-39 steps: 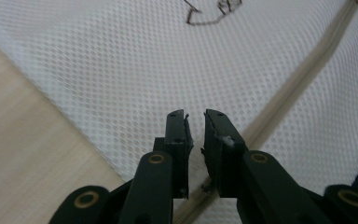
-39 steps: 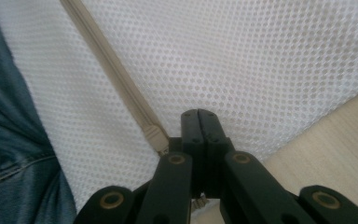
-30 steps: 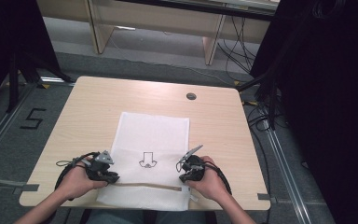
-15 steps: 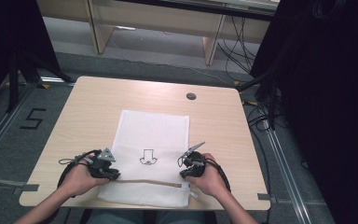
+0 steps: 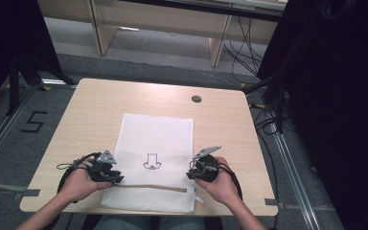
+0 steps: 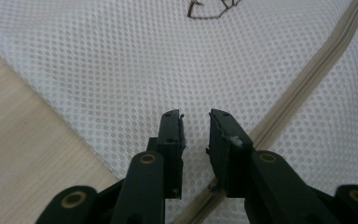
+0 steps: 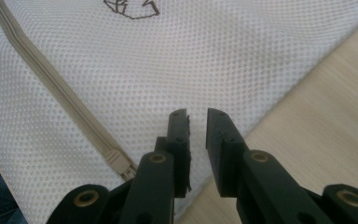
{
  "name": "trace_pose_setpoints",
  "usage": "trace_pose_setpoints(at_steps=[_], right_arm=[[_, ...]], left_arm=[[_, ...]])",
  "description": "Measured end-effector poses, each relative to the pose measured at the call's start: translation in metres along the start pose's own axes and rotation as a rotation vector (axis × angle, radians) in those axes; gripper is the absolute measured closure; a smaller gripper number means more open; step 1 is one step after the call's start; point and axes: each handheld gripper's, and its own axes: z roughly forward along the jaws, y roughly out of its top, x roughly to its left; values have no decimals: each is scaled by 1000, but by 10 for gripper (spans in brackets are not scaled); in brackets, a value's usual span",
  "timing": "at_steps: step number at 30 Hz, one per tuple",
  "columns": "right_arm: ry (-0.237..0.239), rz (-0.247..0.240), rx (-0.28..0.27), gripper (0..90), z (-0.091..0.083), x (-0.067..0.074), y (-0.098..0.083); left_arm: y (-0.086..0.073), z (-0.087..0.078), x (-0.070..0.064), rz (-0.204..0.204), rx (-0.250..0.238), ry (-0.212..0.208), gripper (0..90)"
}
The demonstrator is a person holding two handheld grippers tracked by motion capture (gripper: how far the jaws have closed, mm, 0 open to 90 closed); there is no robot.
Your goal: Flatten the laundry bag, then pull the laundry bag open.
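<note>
the mesh bag (image 5: pixel 155 160) lies flat on the table (image 5: pixel 91 112), in the lower centre of the high view, with its zipper (image 5: pixel 148 186) running across its lower part. the left gripper (image 5: pixel 109 175) sits at the bag's lower left edge and the right gripper (image 5: pixel 195 172) at its lower right edge. a grommet (image 5: pixel 196 99) lies on the table above and to the right of the bag.

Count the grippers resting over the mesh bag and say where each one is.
2. The left gripper sits at the white mesh laundry bag's left edge by the zipper; the right gripper sits at its right edge.
</note>
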Motion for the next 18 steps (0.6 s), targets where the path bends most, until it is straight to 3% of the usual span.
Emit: trace_pose_setpoints(at_steps=[1,3,4,6,8,9,11,13,14,16,17,18], right_arm=[[-8,-27,-3,786,-2,-2,0],[-19,3,-26,758,-6,-3,-2],[-45,22,-21,753,-9,-5,-4],[-60,5,-18,755,-11,-9,-5],[-69,29,-49,753,-11,-12,-6],[-80,24,-24,753,-15,-13,-6],[-86,32,-28,760,-15,-15,-6],[-77,45,-43,777,-14,-14,-8],[-64,63,3,787,-17,-12,-8],[-37,73,-19,792,-14,-11,-10],[-32,77,9,791,-14,-9,-11],[-40,66,3,793,-12,-9,-11]], left_arm=[[0,-1,0,0,-29,-5,706],[1,-2,1,10,-54,6,677],[1,-2,-1,6,-75,-9,652],[2,-3,-1,20,-84,-12,621],[3,-3,-3,9,-113,-25,600],[3,-3,-3,24,-123,-32,579],[4,-2,-5,7,-141,-46,530],[7,0,-8,-4,-174,-59,502],[8,1,-9,-3,-182,-59,479],[12,4,-14,-4,-193,-66,463],[13,5,-16,8,-199,-66,474],[16,6,-19,26,-203,-69,497]])
